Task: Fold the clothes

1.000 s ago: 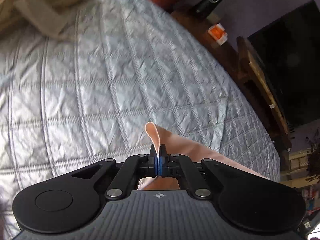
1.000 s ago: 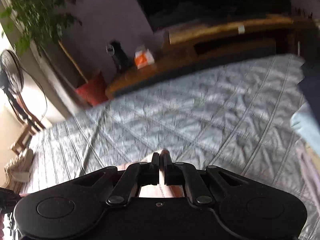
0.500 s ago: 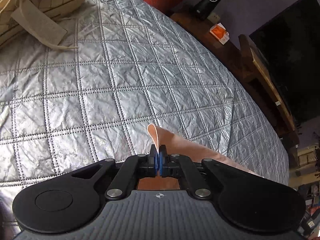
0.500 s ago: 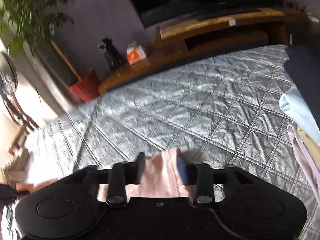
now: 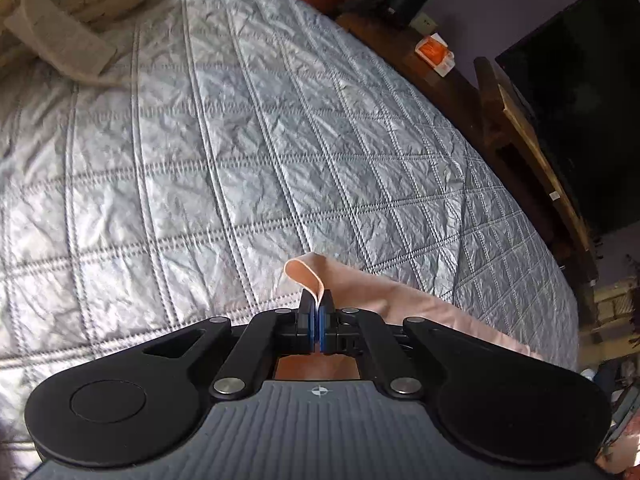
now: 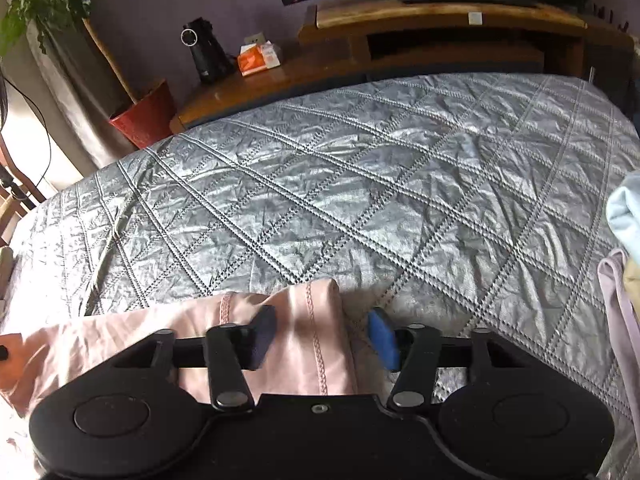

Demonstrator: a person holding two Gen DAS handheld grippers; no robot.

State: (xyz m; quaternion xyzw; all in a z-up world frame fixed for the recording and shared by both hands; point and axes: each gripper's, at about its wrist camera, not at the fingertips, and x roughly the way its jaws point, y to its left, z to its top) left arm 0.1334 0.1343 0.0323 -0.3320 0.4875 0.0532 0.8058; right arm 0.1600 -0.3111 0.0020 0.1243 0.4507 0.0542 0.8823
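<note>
- Left gripper point(image 5: 318, 300): jaws pinched tight on a fold of the pink garment point(image 5: 360, 288). A small loop of cloth curls up out of the pinch toward 11 o'clock.
- From that pinch the cloth trails away toward 4 o'clock, lying on the grey quilted bedspread point(image 5: 240, 160) and passing under the gripper body.
- Right gripper point(image 6: 324, 330): jaws apart, having just been closing in a little after opening; neither pad presses the cloth. The left finger point(image 6: 262, 336) overlaps the cloth; whether it touches cannot be told. The blue-padded right finger point(image 6: 384, 338) stands clear of the cloth edge, over bare bedspread.
- Pink garment point(image 6: 304, 340) in the right view: lies flat on the bedspread point(image 6: 360, 184), filling the left part of the jaw gap, its far corner at 12 o'clock of the gap. The rest spreads off toward 9 o'clock. Two stitched seams run along it.
- Other clothes point(image 6: 624, 240) piled at 3 o'clock, well apart from the right gripper.
- Beige pillow point(image 5: 60, 0) at 11 o'clock in the left view, well apart.
</note>
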